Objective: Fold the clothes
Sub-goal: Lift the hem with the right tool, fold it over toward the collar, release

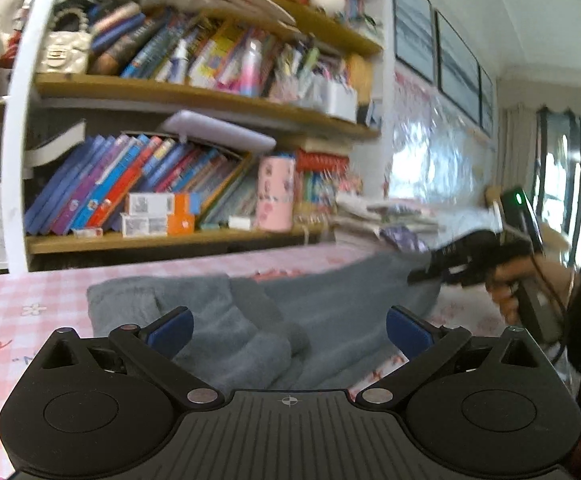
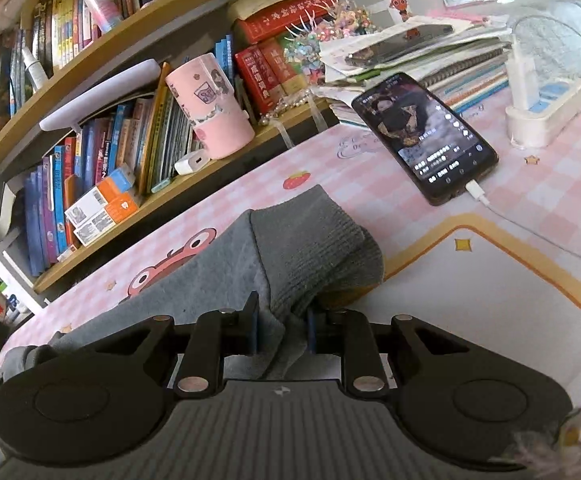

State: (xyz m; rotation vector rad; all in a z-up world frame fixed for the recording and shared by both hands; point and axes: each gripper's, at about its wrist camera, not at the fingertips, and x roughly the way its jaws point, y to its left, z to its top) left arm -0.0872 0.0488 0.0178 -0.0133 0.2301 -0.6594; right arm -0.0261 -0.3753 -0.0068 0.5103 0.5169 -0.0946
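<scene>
- A grey garment (image 2: pixel 310 256) of soft knit cloth lay on the table (image 2: pixel 470 312), in the lower middle of the right wrist view; its ribbed cuff was folded back in a thick, rounded roll.
- The right gripper (image 2: pixel 282 332) had its two black fingers pressed close on a bunched fold of that grey cloth, pinching it at the lower centre of the frame.
- In the left wrist view the same garment (image 1: pixel 274 320) stretched across the middle, fleecy and rumpled, one end lifted toward the right edge, where a hand (image 1: pixel 506 292) held the right gripper (image 1: pixel 430 274).
- The left gripper (image 1: pixel 288 330) stood spread wide, its blue pads (image 1: pixel 170 330) well apart over the cloth, with nothing pressed between them.
- The table wore a glossy pink checked cover printed with cartoon figures and a yellow-edged white panel.
- A dark phone (image 2: pixel 426 140), flat and glassy with a lit screen, lay in the upper right, a white cable (image 2: pixel 530 228) plugged into its lower end.
- A pink cylindrical cup (image 2: pixel 210 108) stood on the wooden bookshelf (image 2: pixel 194 184) among upright and leaning books.
</scene>
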